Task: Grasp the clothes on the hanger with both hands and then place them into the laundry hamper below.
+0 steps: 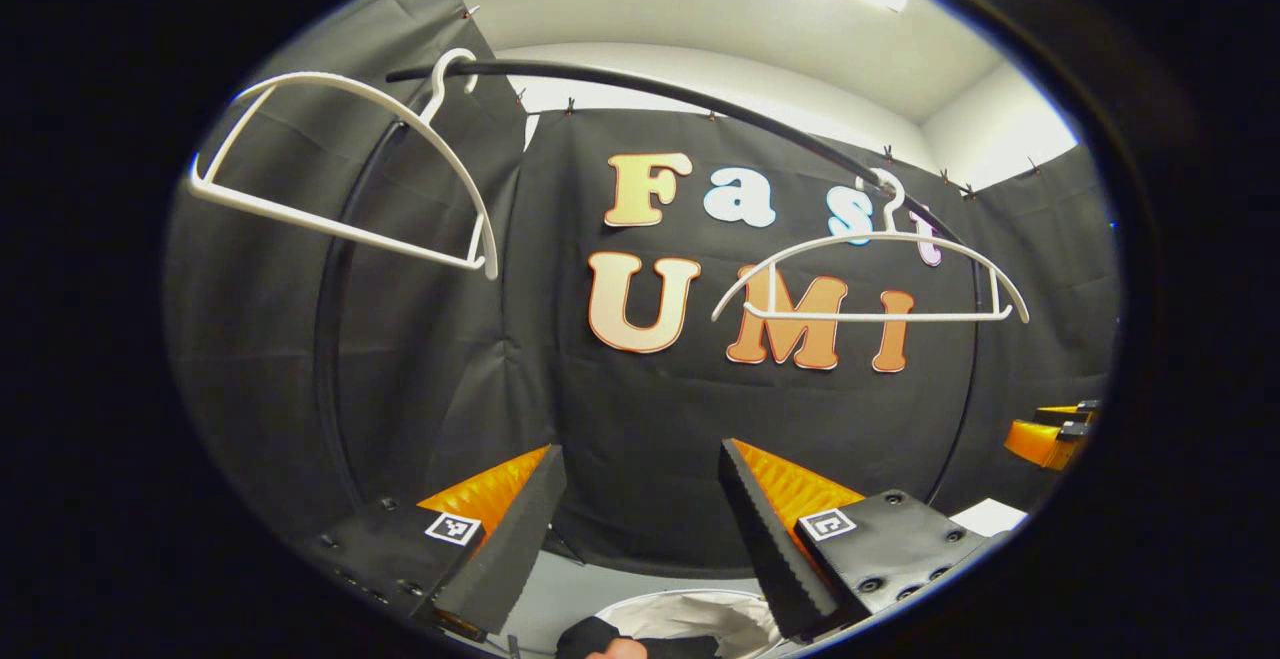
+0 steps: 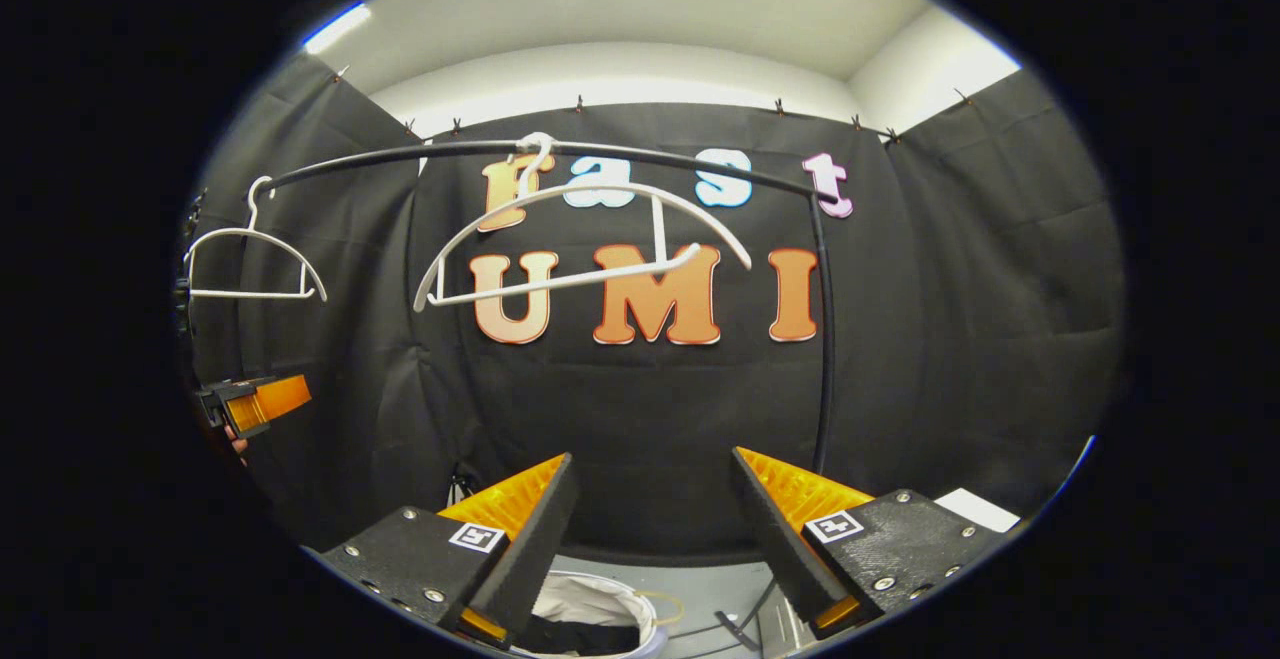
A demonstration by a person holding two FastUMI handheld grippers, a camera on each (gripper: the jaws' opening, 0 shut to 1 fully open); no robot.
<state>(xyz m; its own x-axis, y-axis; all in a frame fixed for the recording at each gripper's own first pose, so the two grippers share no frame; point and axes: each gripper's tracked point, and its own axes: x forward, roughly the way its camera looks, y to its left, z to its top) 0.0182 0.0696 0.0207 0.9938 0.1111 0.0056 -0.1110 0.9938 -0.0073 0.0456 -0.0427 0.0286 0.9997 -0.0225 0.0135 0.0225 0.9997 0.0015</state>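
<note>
Two bare white hangers hang on the black rail (image 1: 620,84): one at the upper left (image 1: 340,227), one to the right (image 1: 870,317). The right gripper view has them on the rail (image 2: 700,161) at the left (image 2: 245,294) and the middle (image 2: 560,280). Below, the white laundry hamper (image 1: 690,607) (image 2: 600,594) holds a dark garment (image 1: 590,634) (image 2: 570,634). My left gripper (image 1: 640,529) is open above the hamper, nothing between its fingers. My right gripper (image 2: 650,529) is open too and holds nothing. Each gripper appears at the edge of the other's view (image 1: 1050,434) (image 2: 255,401).
Black cloth walls close the booth behind and at both sides. The rail's upright post (image 2: 822,339) comes down right of the hangers. A flat white thing (image 1: 985,516) (image 2: 975,509) lies low at the right, on the grey floor (image 2: 700,589).
</note>
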